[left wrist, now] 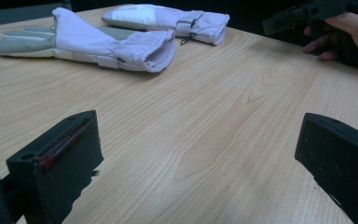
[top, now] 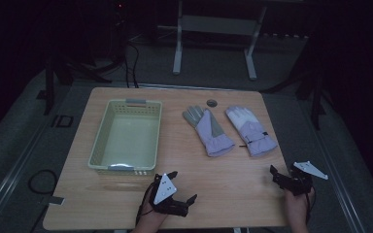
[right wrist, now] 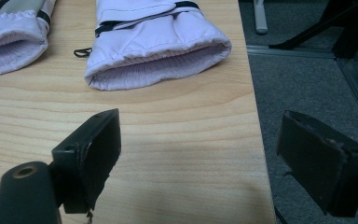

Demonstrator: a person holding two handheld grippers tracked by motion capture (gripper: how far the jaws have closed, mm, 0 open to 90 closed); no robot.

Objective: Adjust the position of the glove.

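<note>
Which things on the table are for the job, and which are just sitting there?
For the job:
- left glove
- right glove
- basket, likely where they go
- left gripper, open
- right gripper, open

Just there:
- round table hole
- white frame behind the table
- cables on the floor

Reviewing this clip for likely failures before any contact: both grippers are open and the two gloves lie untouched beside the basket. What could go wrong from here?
The right glove lies near the table's right edge, so a nudge from the right gripper might push it off. The left glove lies close beside it; the left gripper might drag both. Soft cuffs may slip from a shallow pinch before reaching the basket.
</note>
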